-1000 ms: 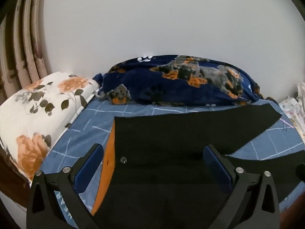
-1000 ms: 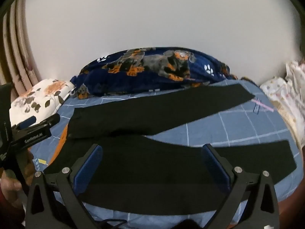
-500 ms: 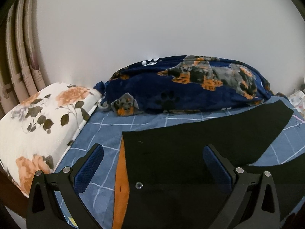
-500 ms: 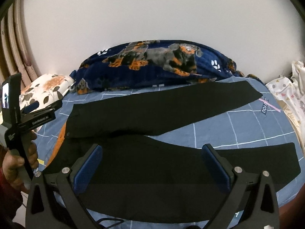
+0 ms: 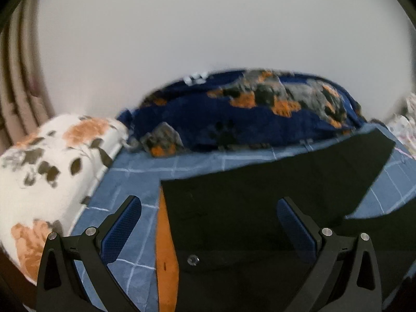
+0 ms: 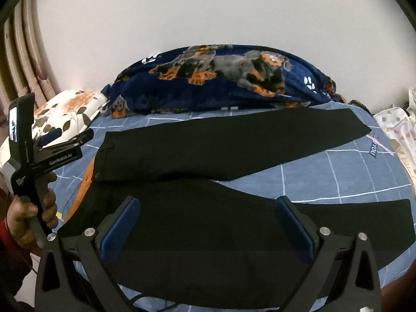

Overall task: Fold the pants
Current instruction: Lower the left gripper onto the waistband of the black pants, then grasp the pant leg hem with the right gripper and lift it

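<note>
A bed with a blue checked sheet stands against a plain white wall. Both grippers hover with fingers spread apart, holding nothing: the right gripper above the near leg of the black pants, the left gripper above their waist end. The pants lie flat, legs splayed. Behind them lie a dog-print blanket and a floral pillow.

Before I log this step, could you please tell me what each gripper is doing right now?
Left gripper: open, holding nothing, over the pants.
Right gripper: open, holding nothing, over the pants.
</note>
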